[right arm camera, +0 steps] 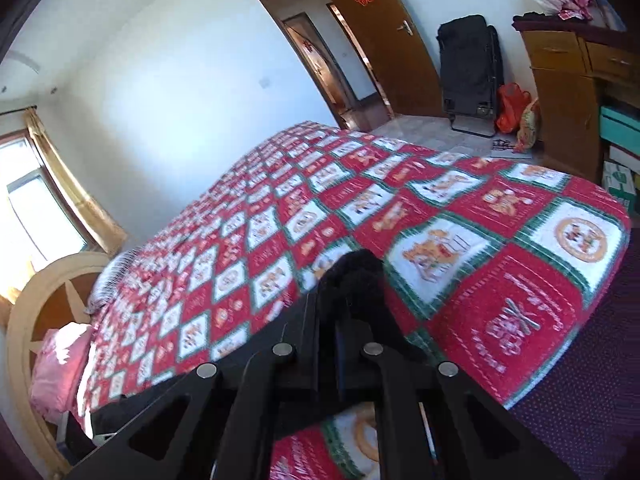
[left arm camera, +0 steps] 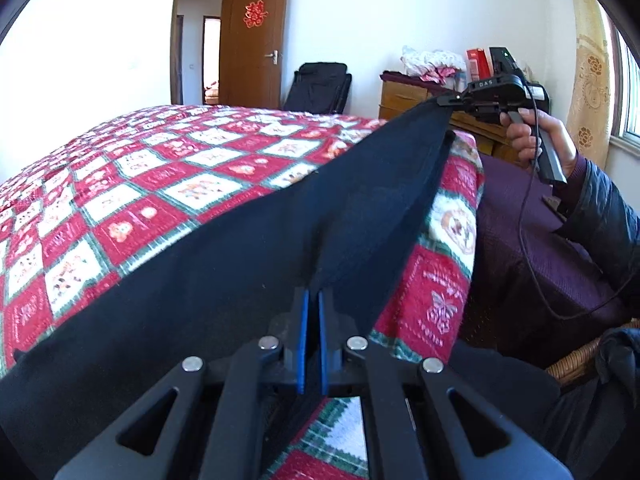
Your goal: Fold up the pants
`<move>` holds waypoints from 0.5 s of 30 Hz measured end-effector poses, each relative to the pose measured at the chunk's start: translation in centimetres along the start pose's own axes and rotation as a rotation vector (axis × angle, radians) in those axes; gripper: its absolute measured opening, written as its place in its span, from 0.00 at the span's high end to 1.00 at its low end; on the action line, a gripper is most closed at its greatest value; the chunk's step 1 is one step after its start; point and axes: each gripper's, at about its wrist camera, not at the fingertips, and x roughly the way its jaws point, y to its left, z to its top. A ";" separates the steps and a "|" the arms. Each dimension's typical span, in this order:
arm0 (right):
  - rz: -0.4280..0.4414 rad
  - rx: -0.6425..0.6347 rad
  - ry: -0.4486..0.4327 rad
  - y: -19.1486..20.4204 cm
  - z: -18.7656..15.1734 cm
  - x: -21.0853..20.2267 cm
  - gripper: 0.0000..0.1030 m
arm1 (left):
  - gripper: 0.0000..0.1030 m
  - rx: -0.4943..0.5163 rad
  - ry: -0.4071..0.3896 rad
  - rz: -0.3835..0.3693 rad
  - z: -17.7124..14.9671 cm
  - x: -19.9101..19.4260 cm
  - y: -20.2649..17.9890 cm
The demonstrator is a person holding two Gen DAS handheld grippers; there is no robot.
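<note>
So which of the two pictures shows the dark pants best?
The left wrist view: the pants stretch across the bedspread between both grippers. The right wrist view shows only a bunched bit pinched in its own gripper.

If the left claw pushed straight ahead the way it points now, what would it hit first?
The left claw is shut on the dark pants, so that cloth is already in its line. Past it, probably the red checked bedspread; depth is unclear.

White walls, open brown door (left arm camera: 254, 40), bed with red patchwork quilt (right arm camera: 500, 248), wooden dresser (right arm camera: 560, 92), sunlit curtained window (right arm camera: 36, 208)
</note>
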 end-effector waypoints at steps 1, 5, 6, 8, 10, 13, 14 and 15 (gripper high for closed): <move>-0.011 0.004 0.012 -0.5 -0.3 0.2 0.94 | 0.95 0.002 0.014 -0.014 -0.1 0.3 -0.1; -0.040 0.050 0.081 -2.9 -1.4 1.5 0.94 | 0.95 0.050 0.068 -0.015 -1.1 1.7 -1.2; -0.036 0.054 0.086 -3.1 -1.6 1.5 0.94 | 0.95 0.055 0.070 -0.012 -1.3 1.7 -1.3; -0.026 0.045 0.076 -2.9 -1.5 1.1 0.94 | 0.95 0.053 0.057 -0.017 -1.2 1.4 -1.3; -0.024 0.026 0.068 -2.3 -1.3 0.6 0.94 | 0.95 0.050 0.054 -0.025 -1.2 1.1 -1.3; -0.079 0.007 0.102 -2.3 -1.4 1.0 0.94 | 0.95 0.054 0.078 -0.029 -1.7 1.5 -1.3; -0.095 0.017 0.126 -2.7 -1.5 1.5 0.94 | 0.91 0.051 0.080 -0.024 -1.7 1.7 -1.3; -0.090 0.023 0.128 -2.8 -1.6 1.5 0.94 | 0.91 0.044 0.076 -0.016 -1.7 1.6 -1.2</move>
